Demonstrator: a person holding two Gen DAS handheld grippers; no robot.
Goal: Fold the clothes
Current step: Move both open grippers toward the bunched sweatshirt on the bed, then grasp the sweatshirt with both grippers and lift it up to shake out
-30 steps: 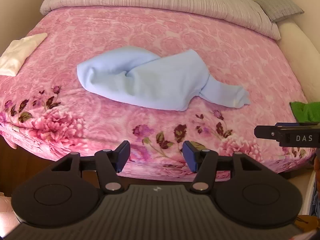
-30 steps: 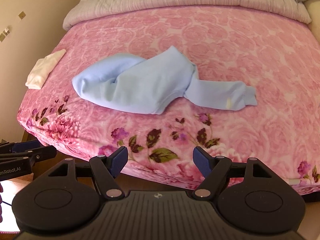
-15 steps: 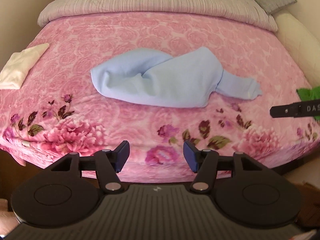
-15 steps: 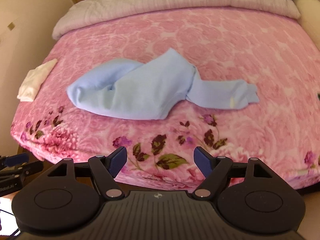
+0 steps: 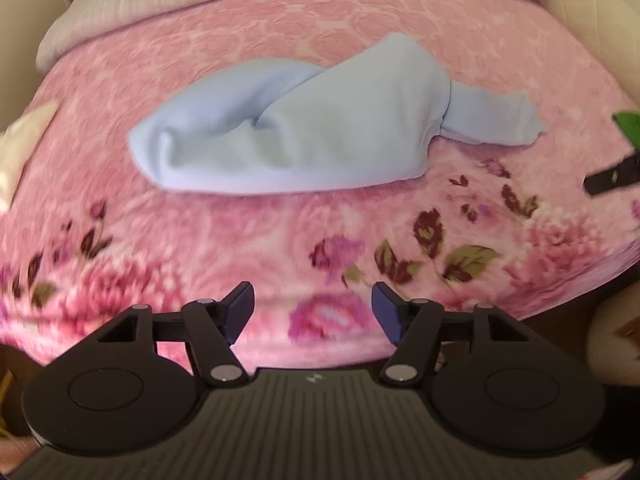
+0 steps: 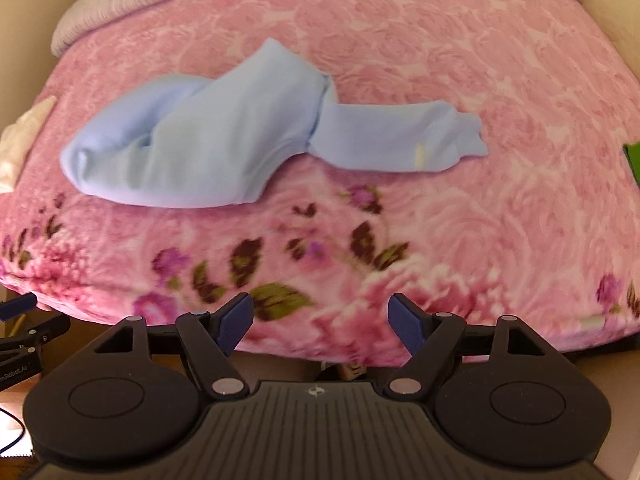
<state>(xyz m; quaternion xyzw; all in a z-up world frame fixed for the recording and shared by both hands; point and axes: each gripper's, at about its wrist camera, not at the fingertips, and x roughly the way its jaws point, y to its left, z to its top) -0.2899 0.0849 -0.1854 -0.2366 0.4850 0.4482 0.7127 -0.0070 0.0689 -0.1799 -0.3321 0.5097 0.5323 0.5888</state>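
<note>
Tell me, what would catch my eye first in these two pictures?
Most striking is the pale blue garment lying crumpled in the middle of the bed, on a pink flowered blanket. In the foreground of each view, a black gripper with blue-tipped fingers stands open over the near edge of the bed: the left gripper and the right gripper, neither touching the cloth.

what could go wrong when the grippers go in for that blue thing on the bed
1. The light blue garment lies twisted and bunched, so a grab may pinch several layers at once.
2. The plush pink blanket could get caught with it.
3. Its narrow end trails right, so lifting the bulk alone may tighten the twist.
</note>
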